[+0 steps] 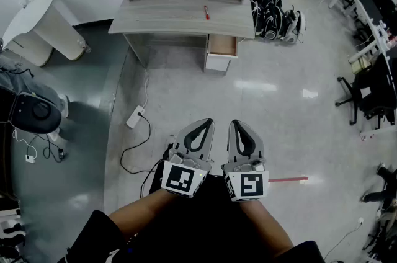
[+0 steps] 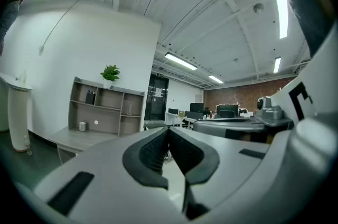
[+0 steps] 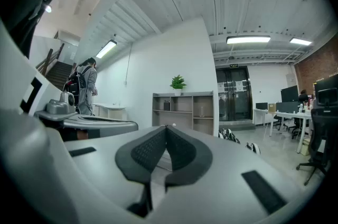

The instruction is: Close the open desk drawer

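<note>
On the floor at the left, a white power strip [image 1: 135,116] lies with its black cable [image 1: 133,153] curling toward the person's feet. It is below the left front corner of the worktop [image 1: 167,21].

The left gripper [image 1: 203,128] is held level and low in front of the person. Its jaws are pressed together and nothing is between them.

The drawer [image 1: 221,46] is the task's thing. It hangs under the right end of the worktop and is pulled out toward the person, so its wooden inside shows and its white front panel [image 1: 218,62] faces this way. A red pen [image 1: 206,12] lies on the worktop just above it.

The right gripper [image 1: 239,129] is just beside the left one, also level, with its jaws closed on nothing. Both grippers are well apart from the drawer, so I judge that the approach is not yet begun.

To do this step well, I would:
- walk forward past the cable
- keep one gripper closed and put its tip flat on the middle of the front panel
- push straight along the drawer's travel, slowly, until the panel is flush with the desk

A push off the centre could skew the drawer and jam it.

To the right of the desk, a pile of black and white objects [image 1: 273,10] rests on the floor, outside the path.
</note>
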